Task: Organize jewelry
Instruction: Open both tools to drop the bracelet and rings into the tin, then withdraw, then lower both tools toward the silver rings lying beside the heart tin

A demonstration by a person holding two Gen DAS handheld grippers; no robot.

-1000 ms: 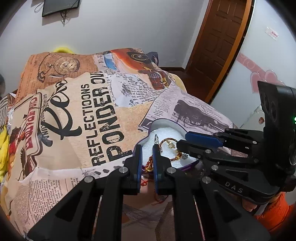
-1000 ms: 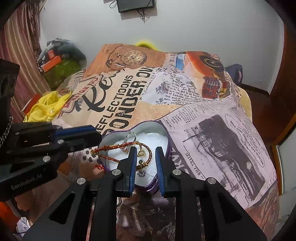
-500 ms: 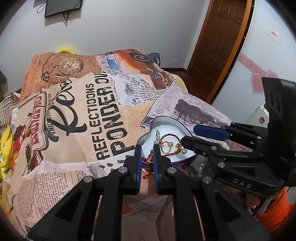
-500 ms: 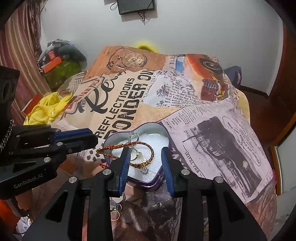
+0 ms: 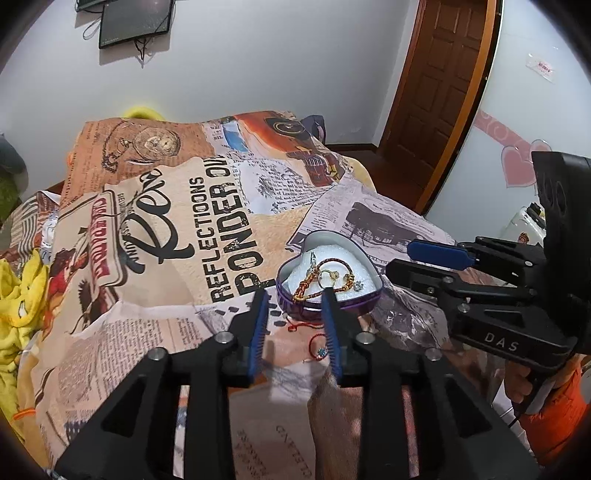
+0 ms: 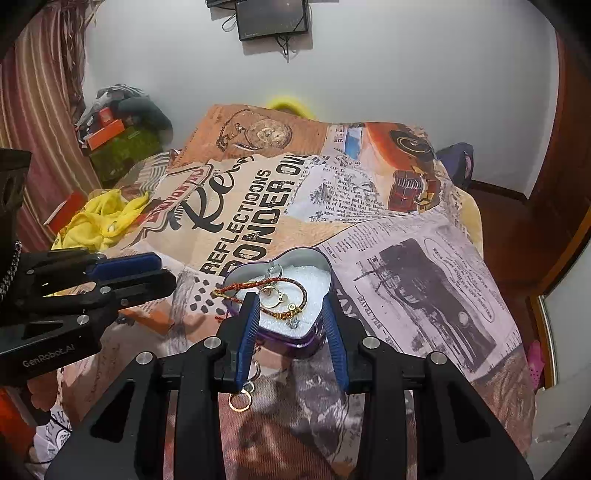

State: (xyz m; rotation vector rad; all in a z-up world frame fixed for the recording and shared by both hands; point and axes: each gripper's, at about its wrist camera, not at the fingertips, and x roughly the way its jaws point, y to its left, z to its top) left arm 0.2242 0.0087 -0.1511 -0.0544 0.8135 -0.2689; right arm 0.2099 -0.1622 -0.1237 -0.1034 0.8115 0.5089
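A purple heart-shaped tin (image 5: 365, 301) with a white lining sits on the printed bedspread; it also shows in the right wrist view (image 6: 325, 266). In it lie a red-and-gold cord bracelet (image 5: 334, 263) (image 6: 291, 282), gold rings (image 6: 273, 297) and a small silver stud (image 5: 357, 285). My left gripper (image 5: 293, 295) is open and empty just in front of the tin. My right gripper (image 6: 290, 299) is open and empty, its fingers either side of the tin's near end. A red thread ring with a blue stone (image 5: 318, 347) and a gold hoop (image 6: 240, 400) lie on the bedspread before the tin.
The bedspread (image 5: 207, 221) covers the whole bed. Yellow cloth (image 6: 99, 218) lies at its left edge. A brown door (image 5: 439, 85) stands at the right, a wall screen (image 6: 271, 18) at the back. Clutter (image 6: 118, 133) sits in the far left corner.
Both grippers have opened wide and drawn back a little from the tin. The cord bracelet, held over the tin's edge earlier, now lies in the tin.
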